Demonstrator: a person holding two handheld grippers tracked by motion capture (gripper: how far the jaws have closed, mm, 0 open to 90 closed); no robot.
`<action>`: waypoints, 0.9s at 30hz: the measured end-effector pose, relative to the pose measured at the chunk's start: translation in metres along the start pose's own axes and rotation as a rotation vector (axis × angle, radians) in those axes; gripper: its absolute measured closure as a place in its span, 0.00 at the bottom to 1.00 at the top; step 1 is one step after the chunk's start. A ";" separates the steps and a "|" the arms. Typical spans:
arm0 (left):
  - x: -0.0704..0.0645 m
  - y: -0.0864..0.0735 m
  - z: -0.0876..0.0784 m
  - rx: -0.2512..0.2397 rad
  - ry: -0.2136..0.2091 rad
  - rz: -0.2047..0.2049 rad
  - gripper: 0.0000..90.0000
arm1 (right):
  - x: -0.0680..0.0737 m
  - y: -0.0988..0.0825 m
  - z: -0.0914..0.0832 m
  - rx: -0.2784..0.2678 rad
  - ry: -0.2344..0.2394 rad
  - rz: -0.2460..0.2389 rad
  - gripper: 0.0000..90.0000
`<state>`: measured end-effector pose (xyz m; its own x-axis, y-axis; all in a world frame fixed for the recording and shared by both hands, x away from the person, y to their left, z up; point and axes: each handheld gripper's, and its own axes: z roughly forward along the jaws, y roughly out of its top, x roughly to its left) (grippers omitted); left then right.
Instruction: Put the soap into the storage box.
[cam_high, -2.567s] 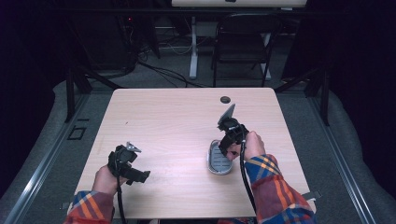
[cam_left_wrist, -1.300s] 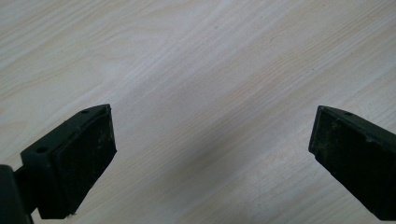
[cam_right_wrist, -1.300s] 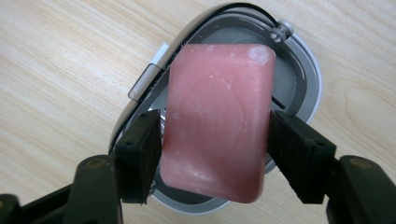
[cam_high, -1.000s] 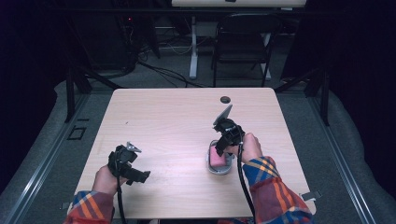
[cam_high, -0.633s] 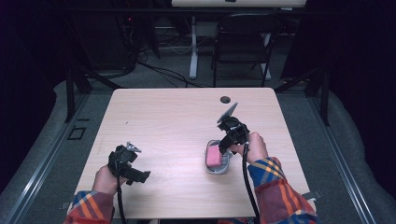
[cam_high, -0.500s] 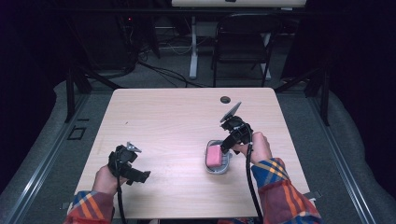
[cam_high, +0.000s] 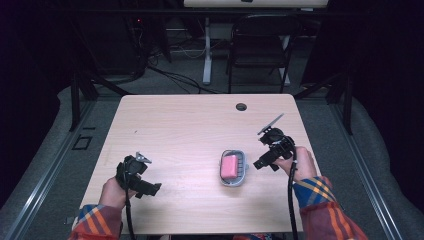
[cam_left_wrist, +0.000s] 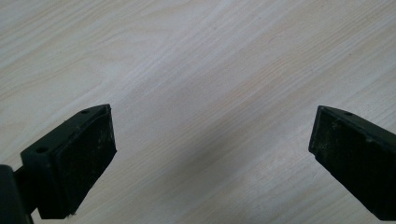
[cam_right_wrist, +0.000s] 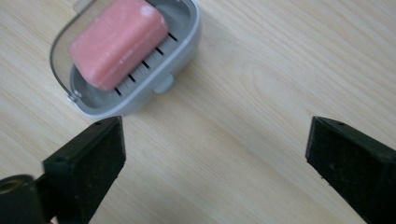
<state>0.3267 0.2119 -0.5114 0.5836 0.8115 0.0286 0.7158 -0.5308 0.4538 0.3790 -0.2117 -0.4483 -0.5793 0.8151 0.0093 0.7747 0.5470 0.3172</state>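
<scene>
Pink soap bar (cam_high: 229, 167) lies in a grey soap dish (cam_high: 242, 173) on the wooden counter (cam_high: 190, 130), right of centre and toward the near edge. The bar lies flat on the slatted floor of the dish, also seen in the right gripper view (cam_right_wrist: 119, 42), dish rim (cam_right_wrist: 189, 39) around it.

Right tool (cam_high: 263, 162) sits just right of the dish, apart from it, held in the person's right hand (cam_high: 300, 162). Its jaws have just been opening and stand wide, released, with only bare counter between them; the soap is clear of the pads. In the right gripper view the dish is beyond the left jaw, not touching it as far as the blur lets me tell.

Left tool (cam_high: 145, 187) rests at the near left of the counter in the left hand (cam_high: 114, 192), well apart from the dish. Jaws spread wide, nothing between them but wood grain (cam_left_wrist: 210, 116).

Small dark grommet hole (cam_high: 241, 106) near the far edge of the counter. Folding chair (cam_high: 260, 45) stands beyond the counter on the floor.
</scene>
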 end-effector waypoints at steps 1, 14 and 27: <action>0.000 0.000 0.000 0.002 0.001 0.001 0.00 | -0.003 -0.004 -0.001 -0.002 -0.003 0.003 0.01; 0.000 0.000 0.000 0.003 0.000 0.001 0.00 | -0.032 -0.055 0.003 -0.014 -0.042 0.052 0.00; -0.002 0.000 0.002 0.007 -0.002 0.010 0.00 | -0.040 -0.096 0.031 -0.017 -0.026 0.077 0.00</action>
<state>0.3267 0.2100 -0.5128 0.5914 0.8057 0.0316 0.7126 -0.5406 0.4471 0.3361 -0.2911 -0.5089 -0.5113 0.8593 0.0097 0.8122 0.4796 0.3321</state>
